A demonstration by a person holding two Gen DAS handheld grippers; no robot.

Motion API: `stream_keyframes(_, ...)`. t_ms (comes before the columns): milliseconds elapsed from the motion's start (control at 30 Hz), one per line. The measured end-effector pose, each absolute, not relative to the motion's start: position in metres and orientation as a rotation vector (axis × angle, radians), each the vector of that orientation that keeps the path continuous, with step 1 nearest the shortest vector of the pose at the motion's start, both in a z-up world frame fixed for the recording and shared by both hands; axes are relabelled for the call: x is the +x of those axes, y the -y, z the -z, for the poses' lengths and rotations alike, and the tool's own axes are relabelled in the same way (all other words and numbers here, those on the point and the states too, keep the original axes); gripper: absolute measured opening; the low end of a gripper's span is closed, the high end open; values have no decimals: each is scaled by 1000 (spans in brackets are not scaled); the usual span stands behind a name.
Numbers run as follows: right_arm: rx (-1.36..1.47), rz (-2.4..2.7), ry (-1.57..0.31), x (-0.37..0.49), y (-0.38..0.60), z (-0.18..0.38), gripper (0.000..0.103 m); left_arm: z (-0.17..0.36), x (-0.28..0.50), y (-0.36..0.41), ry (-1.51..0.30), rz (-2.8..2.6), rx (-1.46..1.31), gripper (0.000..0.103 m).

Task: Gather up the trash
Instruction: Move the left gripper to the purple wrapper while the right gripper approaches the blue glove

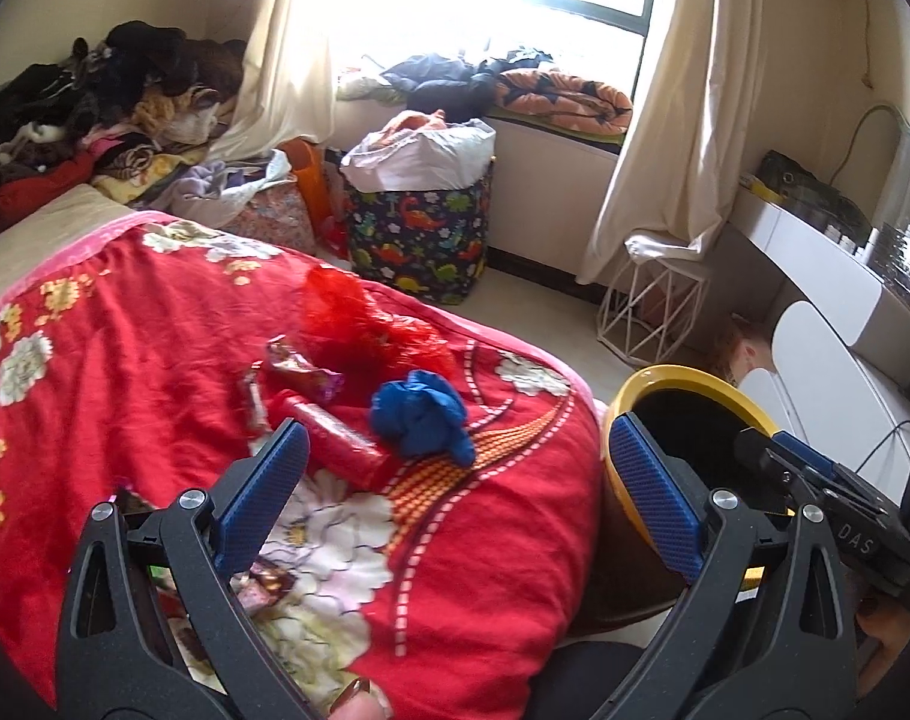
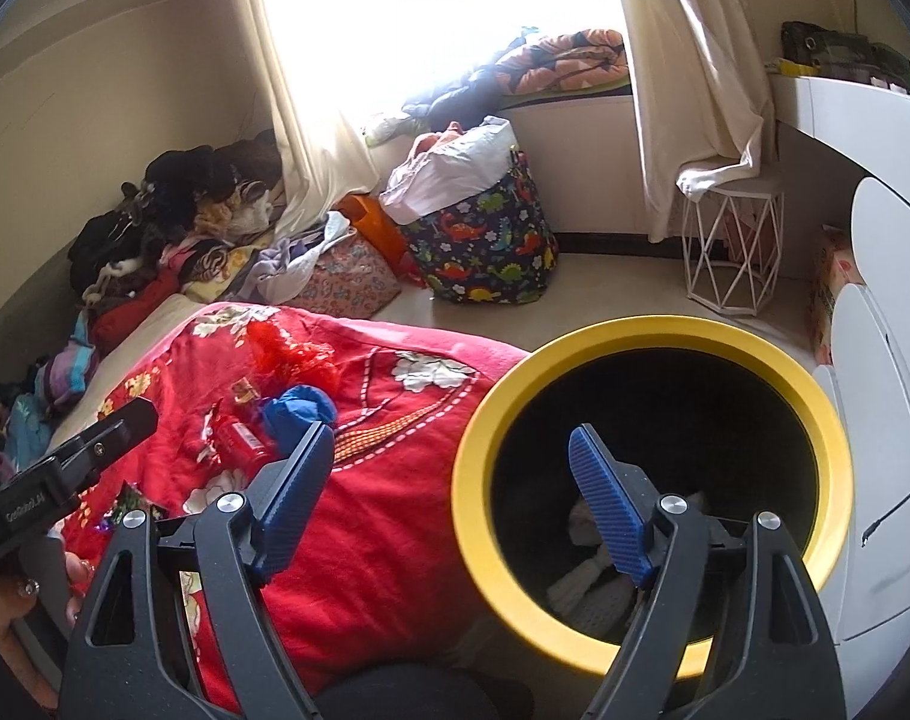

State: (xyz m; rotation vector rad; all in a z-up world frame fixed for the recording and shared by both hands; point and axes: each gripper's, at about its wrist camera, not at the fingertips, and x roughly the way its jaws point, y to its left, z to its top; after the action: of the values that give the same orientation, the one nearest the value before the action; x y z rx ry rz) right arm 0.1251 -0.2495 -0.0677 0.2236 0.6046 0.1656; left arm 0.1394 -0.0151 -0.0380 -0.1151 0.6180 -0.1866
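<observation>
Trash lies on the red floral blanket (image 1: 125, 360): a blue crumpled wad (image 1: 422, 417), a red tube wrapper (image 1: 341, 444), a purple foil wrapper (image 1: 302, 369) and a red plastic bag (image 1: 365, 318). My left gripper (image 1: 455, 480) is open and empty just short of the red wrapper. A yellow-rimmed black bin (image 2: 652, 480) stands beside the bed, with pale scraps inside. My right gripper (image 2: 455, 492) is open and empty over the bin's near rim. The blue wad (image 2: 302, 408) and red wrapper (image 2: 239, 438) also show in the right wrist view.
A dinosaur-print basket (image 1: 422, 240) with a white bag stands on the floor by the window. Piled clothes (image 1: 95, 114) lie at the bed's far end. A white wire stool (image 2: 733, 246) and white desk (image 2: 874, 138) stand on the right.
</observation>
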Motion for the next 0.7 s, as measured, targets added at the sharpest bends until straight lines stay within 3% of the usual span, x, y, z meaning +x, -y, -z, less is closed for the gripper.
stream_keyframes(700,124,-266,-624,146,185,66,78,47,119,-72,-608,45,-220,92)
